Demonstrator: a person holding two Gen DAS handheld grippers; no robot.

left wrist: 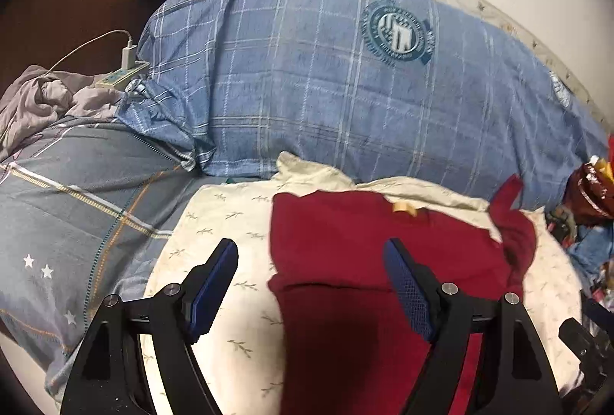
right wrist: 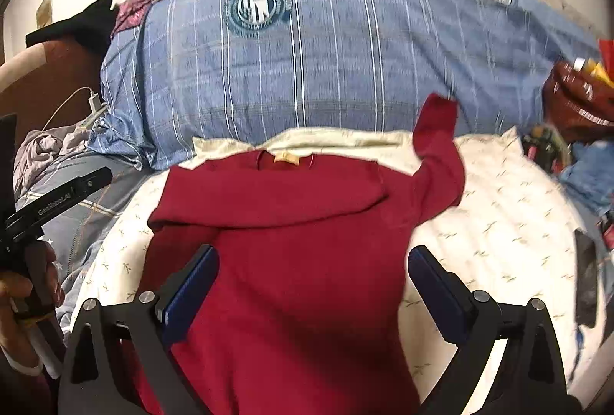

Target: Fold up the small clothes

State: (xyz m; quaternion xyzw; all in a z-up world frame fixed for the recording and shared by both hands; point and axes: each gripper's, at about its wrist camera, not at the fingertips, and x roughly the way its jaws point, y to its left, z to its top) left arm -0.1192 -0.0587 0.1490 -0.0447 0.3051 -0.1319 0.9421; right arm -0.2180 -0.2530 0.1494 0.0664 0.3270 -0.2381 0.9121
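A dark red long-sleeved top (right wrist: 291, 223) lies flat on a cream leaf-print sheet (right wrist: 499, 223), its neck label toward the far pillow. Its left sleeve is folded across the chest; the right sleeve (right wrist: 437, 146) sticks out and up at the right. My right gripper (right wrist: 312, 261) hovers open above the top's body with nothing between its blue pads. My left gripper (left wrist: 311, 257) is open too, over the left edge of the red top (left wrist: 364, 242), holding nothing. The left gripper's body (right wrist: 50, 200) and the hand holding it show at the left edge of the right wrist view.
A big blue plaid pillow (left wrist: 326, 69) lies behind the top. A grey-blue quilt (left wrist: 76, 204) is at the left, with a power strip and charger (left wrist: 126, 66) beyond it. A pile of clothes and a red shiny bag (right wrist: 575, 100) crowds the right side.
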